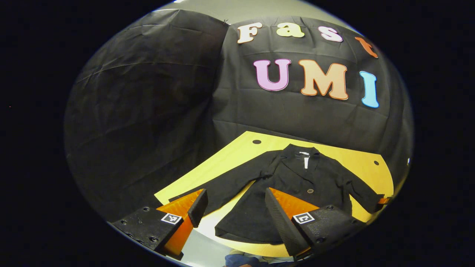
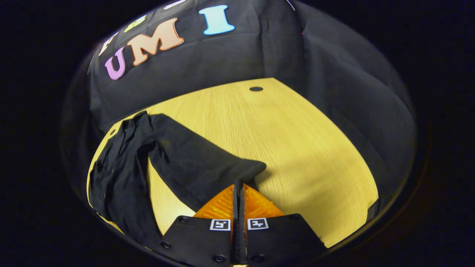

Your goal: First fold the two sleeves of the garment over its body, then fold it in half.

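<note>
A black coat (image 1: 297,178) lies flat on the yellow wooden table (image 1: 230,152), collar to the far side and both sleeves spread out. My left gripper (image 1: 234,202) hangs open above the coat's near hem, between the left sleeve (image 1: 230,181) and the body, holding nothing. At the cuff of the other sleeve (image 1: 362,193) a bit of my right gripper (image 1: 384,200) shows. In the right gripper view, my right gripper (image 2: 239,185) is shut on the cuff end of that sleeve (image 2: 196,159), which runs back to the bunched body (image 2: 115,178).
The black cloth wall closes the table in behind and on both sides. The tabletop (image 2: 289,148) has small dark holes (image 1: 256,141) (image 2: 256,89) near its far corners. Bare wood stretches to the right of the held sleeve. The table's near edge (image 1: 259,250) lies just below the hem.
</note>
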`<state>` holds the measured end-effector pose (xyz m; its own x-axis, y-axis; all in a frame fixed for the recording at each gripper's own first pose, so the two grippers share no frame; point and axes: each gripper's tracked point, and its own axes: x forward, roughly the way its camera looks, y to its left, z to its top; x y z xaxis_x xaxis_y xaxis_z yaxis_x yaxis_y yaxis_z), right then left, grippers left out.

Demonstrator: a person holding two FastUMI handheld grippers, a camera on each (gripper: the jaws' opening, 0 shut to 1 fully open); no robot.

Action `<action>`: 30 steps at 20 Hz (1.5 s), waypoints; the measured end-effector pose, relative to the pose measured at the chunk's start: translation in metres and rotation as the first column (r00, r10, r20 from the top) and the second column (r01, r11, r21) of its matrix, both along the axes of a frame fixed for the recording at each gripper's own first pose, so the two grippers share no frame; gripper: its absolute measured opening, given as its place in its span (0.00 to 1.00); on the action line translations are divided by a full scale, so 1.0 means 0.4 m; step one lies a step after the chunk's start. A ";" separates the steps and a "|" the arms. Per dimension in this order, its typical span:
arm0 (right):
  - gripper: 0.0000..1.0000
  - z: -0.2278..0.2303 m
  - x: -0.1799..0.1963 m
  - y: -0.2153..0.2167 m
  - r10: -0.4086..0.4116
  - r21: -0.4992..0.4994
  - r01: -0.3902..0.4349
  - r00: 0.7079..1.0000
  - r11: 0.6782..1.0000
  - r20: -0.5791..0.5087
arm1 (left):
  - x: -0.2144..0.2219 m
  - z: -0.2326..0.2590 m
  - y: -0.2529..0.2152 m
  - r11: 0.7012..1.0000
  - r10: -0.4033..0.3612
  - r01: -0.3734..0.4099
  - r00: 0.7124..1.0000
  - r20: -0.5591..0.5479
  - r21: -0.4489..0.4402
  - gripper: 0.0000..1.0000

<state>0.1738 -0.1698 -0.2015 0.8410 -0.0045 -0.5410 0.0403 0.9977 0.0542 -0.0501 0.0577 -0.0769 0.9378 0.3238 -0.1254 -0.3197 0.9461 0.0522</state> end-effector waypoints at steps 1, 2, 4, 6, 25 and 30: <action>0.02 0.032 0.020 0.016 -0.001 0.003 0.001 1.000 1.000 0.020 | 0.006 -0.001 0.007 1.000 -0.012 0.012 1.000 -0.008 0.004 0.93; 0.00 0.063 0.019 0.030 0.000 0.003 -0.001 0.999 1.000 0.036 | 0.016 0.002 0.016 1.000 -0.022 0.022 1.000 -0.012 0.011 0.93; 0.02 0.120 0.059 0.080 0.009 -0.008 -0.008 0.997 1.000 0.071 | 0.032 0.007 0.038 0.999 -0.038 0.039 0.999 -0.024 0.021 0.93; 0.02 0.173 0.094 0.135 0.028 -0.026 -0.025 0.994 0.999 0.106 | 0.043 0.009 0.070 0.999 -0.044 0.045 0.998 -0.033 0.025 0.93; 0.02 0.474 0.301 0.948 0.409 -0.155 -0.380 0.877 0.912 0.254 | 0.098 -0.080 0.343 0.993 -0.009 -0.011 0.987 -0.163 -0.119 0.94; 0.02 0.427 0.306 1.168 0.504 -0.178 -0.473 0.836 0.863 0.218 | 0.112 -0.067 0.389 0.992 -0.006 -0.014 0.988 -0.155 -0.128 0.95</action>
<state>0.2961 0.2973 -0.0308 0.8556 0.3946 -0.3348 -0.4534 0.8836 -0.1173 -0.0052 0.2134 -0.1038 0.9023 0.2996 -0.3099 -0.3214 0.9467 -0.0204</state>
